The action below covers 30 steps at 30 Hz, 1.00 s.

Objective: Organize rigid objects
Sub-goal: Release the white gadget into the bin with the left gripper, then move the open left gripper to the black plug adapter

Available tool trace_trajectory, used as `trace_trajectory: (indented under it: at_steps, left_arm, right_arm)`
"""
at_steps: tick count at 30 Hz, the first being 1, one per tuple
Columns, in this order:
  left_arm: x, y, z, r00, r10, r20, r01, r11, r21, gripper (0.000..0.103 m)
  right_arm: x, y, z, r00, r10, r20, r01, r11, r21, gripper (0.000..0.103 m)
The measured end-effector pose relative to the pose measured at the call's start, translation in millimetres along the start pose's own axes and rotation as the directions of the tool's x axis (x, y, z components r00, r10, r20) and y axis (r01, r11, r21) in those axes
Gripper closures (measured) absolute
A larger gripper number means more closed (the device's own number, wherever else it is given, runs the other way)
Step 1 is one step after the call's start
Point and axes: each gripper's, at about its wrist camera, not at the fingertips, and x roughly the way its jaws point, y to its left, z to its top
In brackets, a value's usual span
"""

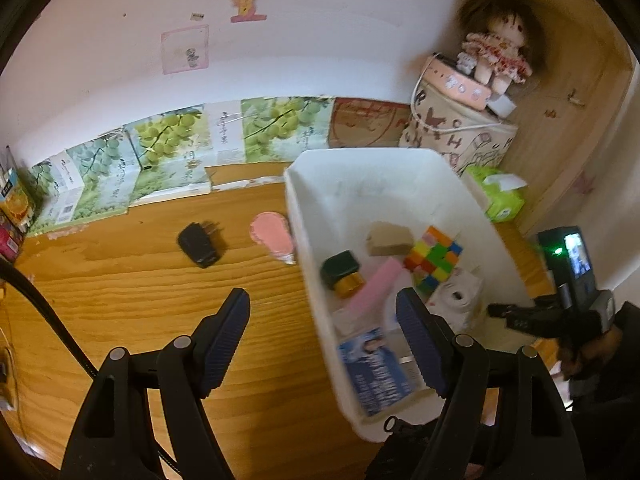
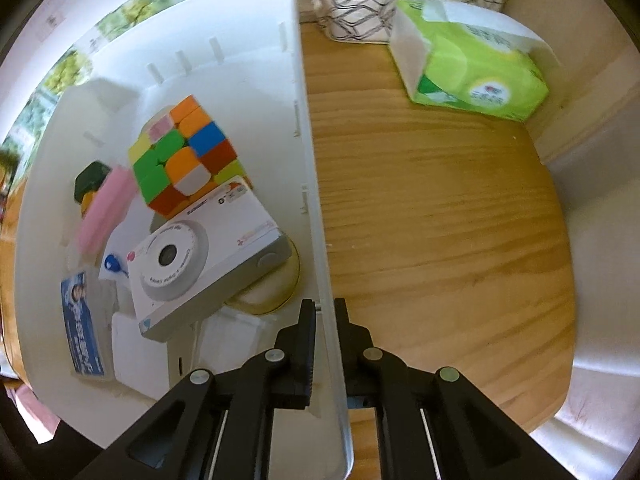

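A white plastic bin (image 1: 308, 216) stands on the wooden table and holds a colour cube (image 1: 434, 258), a white toy camera (image 2: 200, 264), a pink bar (image 1: 374, 286), a dark green jar (image 1: 340, 268), a tan block (image 1: 390, 238) and a blue card (image 1: 374, 368). My left gripper (image 1: 324, 328) is open, straddling the bin's left wall near its front end. My right gripper (image 2: 325, 312) is shut on the bin's right wall (image 2: 316, 208); it also shows in the left wrist view (image 1: 496, 310). A black charger (image 1: 198, 244) and a pink oval object (image 1: 270, 236) lie on the table left of the bin.
A green tissue pack (image 2: 472, 64) and a printed fabric basket (image 1: 452, 128) with a doll (image 1: 496, 48) stand behind and right of the bin. Grape-printed boxes (image 1: 168, 156) line the wall. Small cartons (image 1: 14, 208) sit at the far left. The table's right edge (image 2: 568, 280) curves nearby.
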Motion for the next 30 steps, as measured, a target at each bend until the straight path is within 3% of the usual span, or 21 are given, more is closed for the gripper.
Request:
trace_trajectory:
  at_steps: [15,19,24,30]
  left_arm:
    - [54.2,71.2,31.3,0.984,0.063,-0.167,-0.04,0.99,0.135,0.024]
    - [80.4,87.2,39.5,0.97,0.061,-0.237,-0.022,0.987,0.16,0.024]
    - [110.7,96.4,44.0,0.953,0.115,-0.28,-0.046,0.969,0.244,0.02]
    - [144.3,110.6,50.2,0.933,0.101,-0.344,-0.021,0.973,0.229,0.017]
  right_arm:
    - [-1.5,1.5,8.8,0.996,-0.086,-0.024,0.089,0.985,0.149,0.087]
    - [-1.1,-5.0,12.2,0.995,-0.095,-0.033,0.1,0.978,0.181,0.085]
    - [-2.5,-4.4,12.7,0.993,-0.111,-0.041,0.118,0.97,0.211,0.083]
    - [-0.7,-0.2,15.2,0.99,-0.134,-0.05,0.142,0.96,0.241,0.081]
